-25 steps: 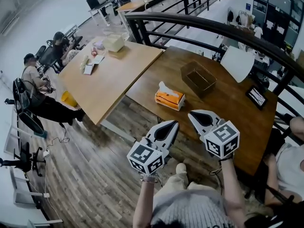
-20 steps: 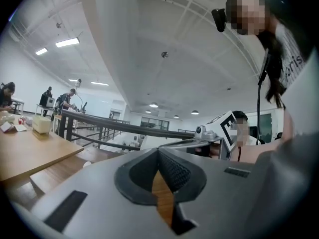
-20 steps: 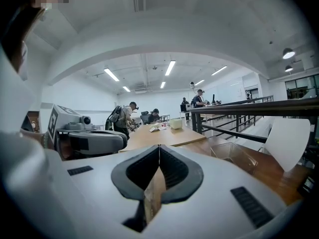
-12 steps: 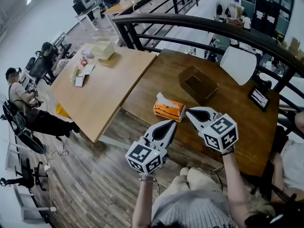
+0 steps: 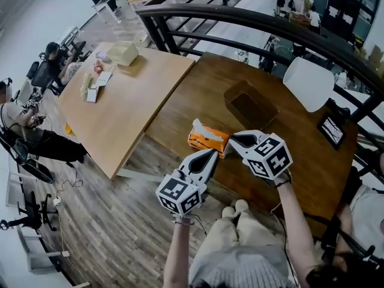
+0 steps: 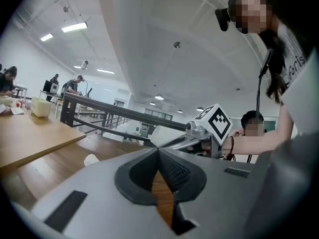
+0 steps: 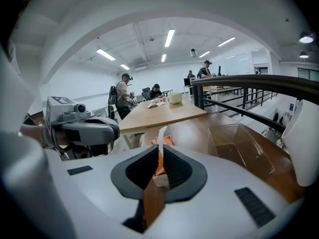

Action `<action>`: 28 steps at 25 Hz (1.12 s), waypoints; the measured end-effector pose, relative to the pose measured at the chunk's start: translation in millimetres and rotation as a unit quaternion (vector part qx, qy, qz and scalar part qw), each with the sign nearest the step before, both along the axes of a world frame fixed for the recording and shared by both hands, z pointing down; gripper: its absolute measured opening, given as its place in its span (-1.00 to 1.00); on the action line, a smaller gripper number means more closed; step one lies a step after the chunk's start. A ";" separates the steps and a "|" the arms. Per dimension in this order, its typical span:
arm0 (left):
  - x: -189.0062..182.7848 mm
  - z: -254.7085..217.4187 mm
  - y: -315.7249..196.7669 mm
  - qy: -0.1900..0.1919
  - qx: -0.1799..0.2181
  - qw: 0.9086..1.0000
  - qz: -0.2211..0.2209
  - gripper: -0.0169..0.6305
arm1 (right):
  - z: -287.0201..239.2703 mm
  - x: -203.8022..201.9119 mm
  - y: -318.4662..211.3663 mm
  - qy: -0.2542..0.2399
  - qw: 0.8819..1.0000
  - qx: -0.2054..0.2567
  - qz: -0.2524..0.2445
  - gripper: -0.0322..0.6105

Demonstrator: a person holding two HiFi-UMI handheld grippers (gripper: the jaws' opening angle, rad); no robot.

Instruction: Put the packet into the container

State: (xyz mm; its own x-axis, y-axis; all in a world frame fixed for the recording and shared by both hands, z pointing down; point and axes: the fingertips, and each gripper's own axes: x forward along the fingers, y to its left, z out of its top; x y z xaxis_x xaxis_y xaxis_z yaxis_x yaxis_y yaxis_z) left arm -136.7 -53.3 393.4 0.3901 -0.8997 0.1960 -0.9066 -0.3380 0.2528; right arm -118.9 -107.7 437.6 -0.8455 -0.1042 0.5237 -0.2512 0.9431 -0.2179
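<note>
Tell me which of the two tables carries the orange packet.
The darker brown table, which also bears the clear container; the paler table beside it holds neither.

The person wore a grey striped top and beige trousers, and the pale grey left gripper and right gripper each bore a black-and-white marker cube.

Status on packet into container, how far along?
Done: nothing yet. The packet lies on the table, outside the empty container. In hand: left claw and right claw hover by the packet, both shut, holding nothing. Left: open a claw, grip the packet, carry it over and drop it in the container.
</note>
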 end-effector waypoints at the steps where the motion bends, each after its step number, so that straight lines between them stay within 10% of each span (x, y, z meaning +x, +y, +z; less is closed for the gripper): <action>1: -3.1 2.8 -6.5 -0.001 0.000 1.000 -0.001 -0.93 | 5.6 -3.8 -5.4 0.008 1.000 -0.001 -0.005 -0.86; 28: -51.2 76.1 -43.3 0.010 -0.047 0.999 -0.006 -0.93 | 112.1 -52.0 -39.6 0.149 0.985 -0.070 -0.050 -0.49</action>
State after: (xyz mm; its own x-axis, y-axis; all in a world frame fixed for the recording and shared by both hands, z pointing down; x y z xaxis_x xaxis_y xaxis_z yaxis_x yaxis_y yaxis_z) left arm -188.0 -96.5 469.5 0.3847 -0.8818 0.2728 -0.9047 -0.3015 0.3011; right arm -170.8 -147.3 549.7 -0.6543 0.0635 0.7536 -0.2309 0.9321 -0.2790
